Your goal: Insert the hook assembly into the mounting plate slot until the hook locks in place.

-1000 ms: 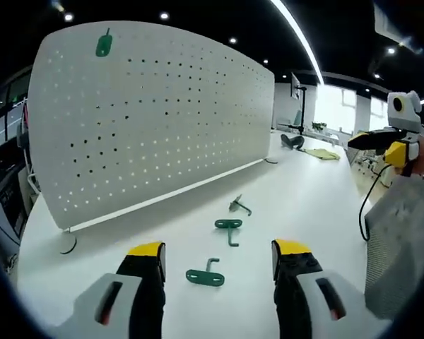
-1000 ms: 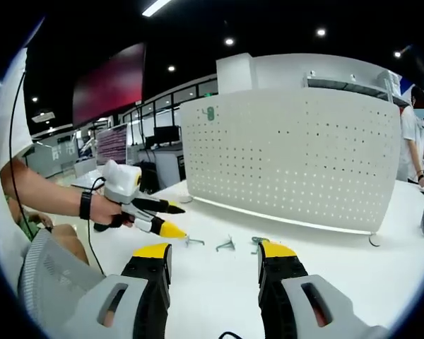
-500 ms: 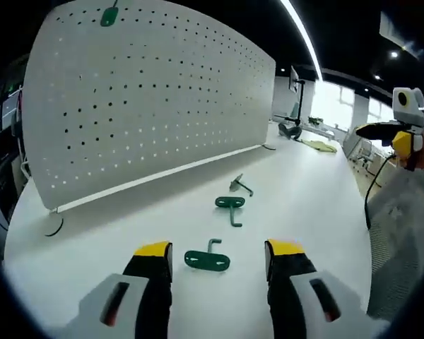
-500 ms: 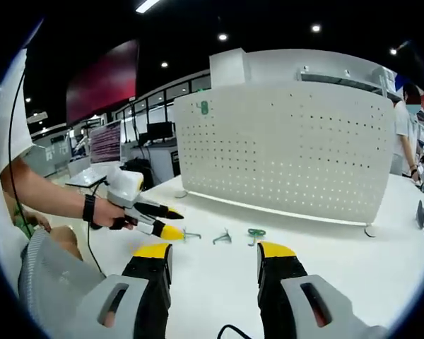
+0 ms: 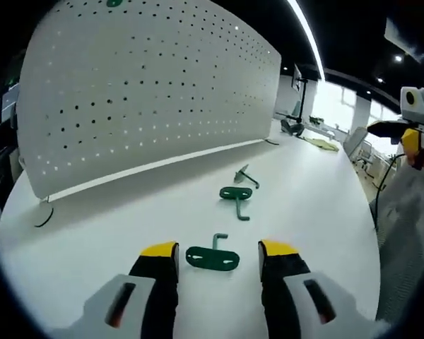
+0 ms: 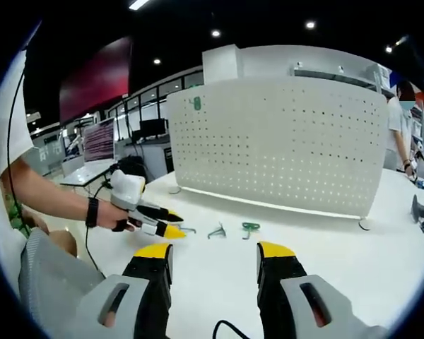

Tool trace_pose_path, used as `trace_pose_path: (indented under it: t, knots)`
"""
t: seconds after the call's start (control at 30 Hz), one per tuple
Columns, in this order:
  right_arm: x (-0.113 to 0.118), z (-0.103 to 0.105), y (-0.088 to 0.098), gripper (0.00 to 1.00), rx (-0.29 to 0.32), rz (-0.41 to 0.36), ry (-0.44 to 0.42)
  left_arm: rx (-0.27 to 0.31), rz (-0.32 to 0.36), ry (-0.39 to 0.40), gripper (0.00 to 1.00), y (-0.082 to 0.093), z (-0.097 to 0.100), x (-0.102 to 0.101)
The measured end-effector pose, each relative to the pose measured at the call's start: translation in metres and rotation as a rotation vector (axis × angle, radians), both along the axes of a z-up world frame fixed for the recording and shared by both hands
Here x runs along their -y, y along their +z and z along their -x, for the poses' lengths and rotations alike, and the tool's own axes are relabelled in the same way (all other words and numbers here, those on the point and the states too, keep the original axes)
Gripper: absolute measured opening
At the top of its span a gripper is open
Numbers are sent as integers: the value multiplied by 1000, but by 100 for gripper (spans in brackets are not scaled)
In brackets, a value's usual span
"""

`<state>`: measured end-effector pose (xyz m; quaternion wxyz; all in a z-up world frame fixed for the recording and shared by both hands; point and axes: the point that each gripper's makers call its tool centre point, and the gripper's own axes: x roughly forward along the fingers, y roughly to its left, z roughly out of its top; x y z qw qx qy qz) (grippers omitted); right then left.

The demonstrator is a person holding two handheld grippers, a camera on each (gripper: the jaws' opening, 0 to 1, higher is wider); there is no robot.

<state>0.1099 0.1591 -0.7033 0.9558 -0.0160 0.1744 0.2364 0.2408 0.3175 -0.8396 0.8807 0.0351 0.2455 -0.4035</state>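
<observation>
Indoors, a white table [image 5: 318, 205] carries a tall white perforated mounting plate [image 5: 148, 92] standing upright along its far side. From the left gripper view, the left gripper [image 5: 219, 256] hovers low over the tabletop with its two yellow-tipped jaws spread apart and nothing between them. Just ahead of the tips, in line with the gap, lies a green hook assembly [image 5: 212, 258], flat on the table. A second green hook [image 5: 237, 195] lies farther on, and a grey metal hook [image 5: 242, 174] lies beyond that, nearer the plate's foot. Near the plate's top edge a small green hook plate [image 5: 114, 3] is already mounted. At the right edge of this view the right gripper [image 5: 410, 134] appears, raised well above the table.

From the right gripper view, the right gripper [image 6: 213, 253] has its jaws wide apart and holds nothing. A person's hand [image 6: 120, 215], with a dark band at the wrist, holds the left gripper [image 6: 171, 224], its tips pointing down at the table close to the row of small hooks. The mounting plate [image 6: 283, 141] stands behind them, the mounted green piece [image 6: 196, 103] near its upper left corner.
</observation>
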Motion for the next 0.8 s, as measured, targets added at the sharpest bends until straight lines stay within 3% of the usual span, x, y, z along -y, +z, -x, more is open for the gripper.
trace_pose_path:
  t: [0.07,0.63,0.8]
  knots:
    - [0,0,-1,48,-3,0,0,18,-28,-16,44,-2,-1,0]
    - [-1,-4,1,48,-2,1,6,10,-24,-11,33,-8,-4,3]
    - [-3,-4,2,48,-3,-1,13,-56,32,24,33,-7,0,3]
